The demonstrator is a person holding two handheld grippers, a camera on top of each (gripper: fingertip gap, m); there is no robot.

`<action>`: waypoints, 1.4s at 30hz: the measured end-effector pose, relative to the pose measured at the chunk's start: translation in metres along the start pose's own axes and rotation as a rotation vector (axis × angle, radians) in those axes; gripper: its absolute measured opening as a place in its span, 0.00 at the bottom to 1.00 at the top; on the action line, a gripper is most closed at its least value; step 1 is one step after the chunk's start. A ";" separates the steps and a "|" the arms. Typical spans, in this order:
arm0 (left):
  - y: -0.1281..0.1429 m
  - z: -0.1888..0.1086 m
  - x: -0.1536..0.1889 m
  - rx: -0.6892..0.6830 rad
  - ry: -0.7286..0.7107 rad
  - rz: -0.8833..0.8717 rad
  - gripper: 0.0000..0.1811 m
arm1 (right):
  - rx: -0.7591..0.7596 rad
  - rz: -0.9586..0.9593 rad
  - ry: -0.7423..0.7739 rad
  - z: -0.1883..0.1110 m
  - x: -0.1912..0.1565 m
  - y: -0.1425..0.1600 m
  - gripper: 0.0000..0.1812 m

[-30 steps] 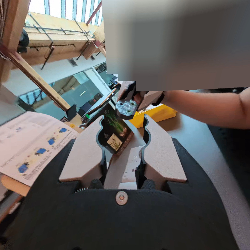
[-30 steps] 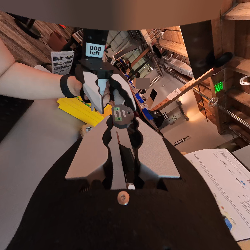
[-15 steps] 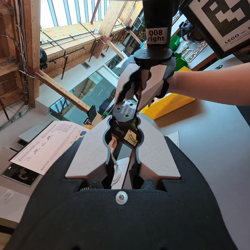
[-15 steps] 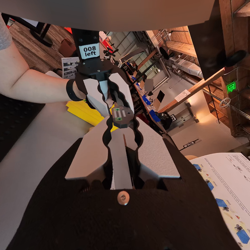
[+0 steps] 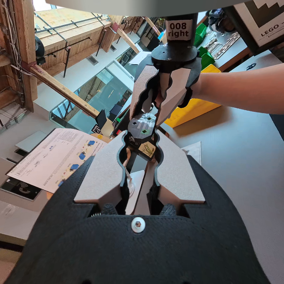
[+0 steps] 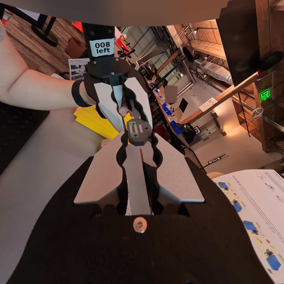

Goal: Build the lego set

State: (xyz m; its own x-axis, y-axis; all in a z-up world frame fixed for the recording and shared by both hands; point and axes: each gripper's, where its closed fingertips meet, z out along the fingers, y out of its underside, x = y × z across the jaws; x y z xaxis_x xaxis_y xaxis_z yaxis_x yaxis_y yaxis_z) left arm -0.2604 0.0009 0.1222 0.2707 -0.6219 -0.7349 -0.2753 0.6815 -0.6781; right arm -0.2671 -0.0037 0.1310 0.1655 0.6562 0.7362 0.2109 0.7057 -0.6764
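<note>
A small dark grey round lego assembly (image 5: 142, 127) with green cross-hole pieces is held in the air between both grippers, which face each other tip to tip. My left gripper (image 5: 140, 133) is shut on its lower edge. My right gripper (image 5: 144, 121) comes from above and is shut on its upper part. In the right wrist view the assembly (image 6: 138, 133) sits between my right gripper's tips (image 6: 138, 136), and the left gripper (image 6: 136, 126) grips it from the far side.
An open instruction booklet (image 5: 58, 153) lies to the left; it also shows in the right wrist view (image 6: 253, 207). A yellow bin (image 5: 192, 110) stands on the grey table (image 5: 230, 169). A black lego box (image 5: 146, 150) lies under the grippers. A clear bag (image 5: 192, 150) lies beside it. Both grippers' tips are close together, under 4 cm apart.
The right gripper brought the assembly toward the left gripper. The left gripper's fingers narrowed and closed around it. Both grippers now stand tip to tip.
</note>
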 end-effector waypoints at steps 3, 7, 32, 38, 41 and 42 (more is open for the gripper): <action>0.005 -0.003 -0.003 -0.011 0.030 -0.124 0.18 | -0.035 -0.060 0.045 0.002 0.004 0.005 0.16; -0.001 -0.016 -0.012 0.079 0.165 -0.478 0.31 | -0.037 -0.156 0.084 -0.001 0.007 0.012 0.16; 0.094 0.015 -0.005 -0.031 0.296 -1.140 0.03 | -0.258 -0.112 0.185 -0.020 0.039 0.106 0.18; 0.142 0.002 0.027 -0.163 0.181 -1.166 0.03 | -0.439 -0.031 0.284 -0.072 0.063 0.141 0.18; 0.168 -0.025 0.043 -0.210 0.096 -1.129 0.03 | -0.510 0.006 0.338 -0.094 0.072 0.161 0.18; 0.174 -0.033 0.048 -0.224 0.081 -1.134 0.03 | -0.513 0.016 0.340 -0.097 0.072 0.163 0.18</action>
State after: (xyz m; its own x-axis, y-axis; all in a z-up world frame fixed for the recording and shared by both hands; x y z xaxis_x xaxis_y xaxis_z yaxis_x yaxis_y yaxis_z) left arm -0.3257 0.0774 -0.0314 0.4092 -0.8607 0.3030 -0.0721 -0.3615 -0.9296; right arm -0.1275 0.1331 0.0761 0.4524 0.4841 0.7490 0.6288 0.4224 -0.6528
